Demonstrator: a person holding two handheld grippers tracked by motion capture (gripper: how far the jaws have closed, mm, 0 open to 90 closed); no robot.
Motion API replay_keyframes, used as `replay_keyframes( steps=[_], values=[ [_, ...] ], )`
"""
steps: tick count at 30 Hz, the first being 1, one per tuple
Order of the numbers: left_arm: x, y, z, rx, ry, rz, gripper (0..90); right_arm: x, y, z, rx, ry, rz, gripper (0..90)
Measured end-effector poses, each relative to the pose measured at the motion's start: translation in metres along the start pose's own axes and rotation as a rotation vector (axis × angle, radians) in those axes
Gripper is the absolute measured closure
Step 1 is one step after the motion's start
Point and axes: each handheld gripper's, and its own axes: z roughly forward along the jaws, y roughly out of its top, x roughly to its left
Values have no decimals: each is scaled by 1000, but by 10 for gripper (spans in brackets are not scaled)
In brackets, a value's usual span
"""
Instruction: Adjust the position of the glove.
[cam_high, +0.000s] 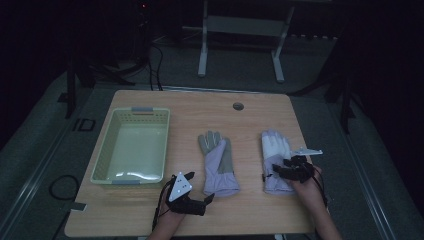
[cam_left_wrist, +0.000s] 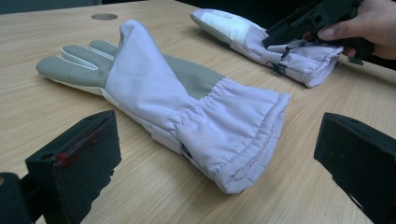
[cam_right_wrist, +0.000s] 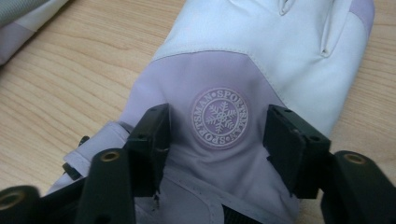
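Dim room, light wood table (cam_high: 150, 215), dark floor around it. My right gripper (cam_high: 281, 169) is down on the right glove (cam_high: 274, 150), jaws about half open and straddling the snowflake badge (cam_right_wrist: 219, 118) on the back of the glove, pads not pressing yet. My left gripper (cam_high: 209, 199) sits wide open just short of the cuff of the left glove (cam_high: 218, 162), which lies flat mid-table, palm up. Risk: if I close here I probably pinch only the top fabric layer, so the glove sags or slips on the lift; the cuff drawcord (cam_left_wrist: 278, 68) could also snag a jaw. The cream basket (cam_high: 131, 179) is at the left, well apart from the right glove, and the left glove lies between them, so a low carry could drag across it.
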Motion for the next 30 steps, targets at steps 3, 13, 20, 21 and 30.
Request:
replay_keyframes(
  steps=[3, 13, 20, 21, 30],
  values=[
    [0, 0, 0, 1, 1, -1, 6, 0, 0, -1, 2, 22, 14, 589],
    [0, 0, 0, 0, 0, -3, 7, 6, 6, -9, 4, 0, 40, 783],
    [0, 0, 0, 0, 1, -1, 6, 17, 28, -34, -41, -22, 18, 797],
    [0, 0, 0, -1, 0, 0, 6, 20, 32, -38, -47, -26, 16, 800],
    [-2, 0, -1, -14, 4, 13, 5, 53, 67, -69, -118, 8, -3, 799]
  ],
)
